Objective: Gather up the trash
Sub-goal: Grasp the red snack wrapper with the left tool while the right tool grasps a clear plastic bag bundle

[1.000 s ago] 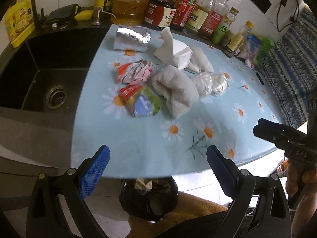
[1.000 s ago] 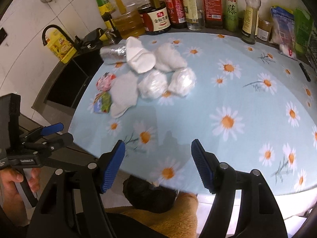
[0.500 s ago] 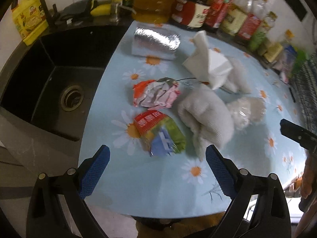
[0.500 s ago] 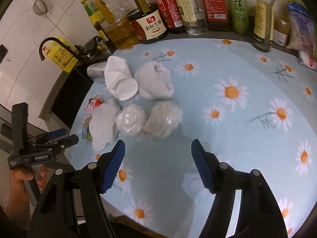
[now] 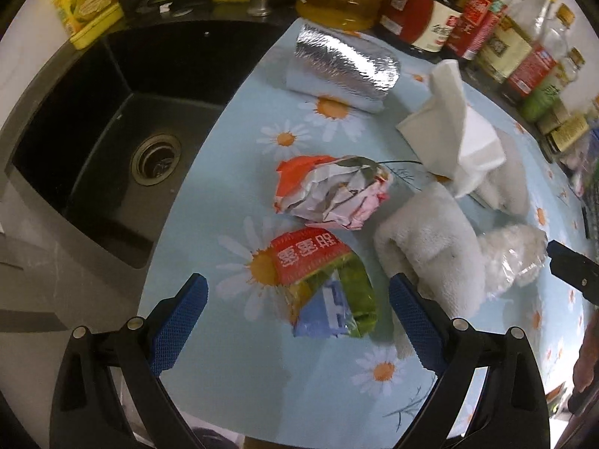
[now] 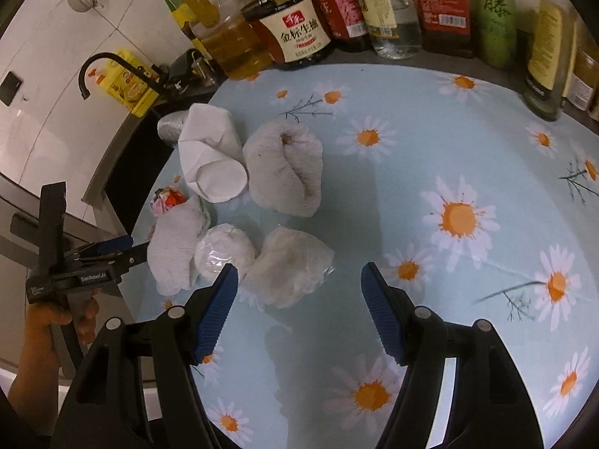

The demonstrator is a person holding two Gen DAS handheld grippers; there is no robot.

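Both tongs gape wide, empty: left tongs hang over the near counter edge with the flattened red-green snack wrapper lying straight ahead between its pads, long axis running away and slightly right, so left is plainly nearer it. Right tongs face the crinkled plastic-wrapped wad just beyond its tips, a second clear-wrapped ball touching the left pad side. Crumpled foil-paper ball sits further in, near the sink, likely a later pick
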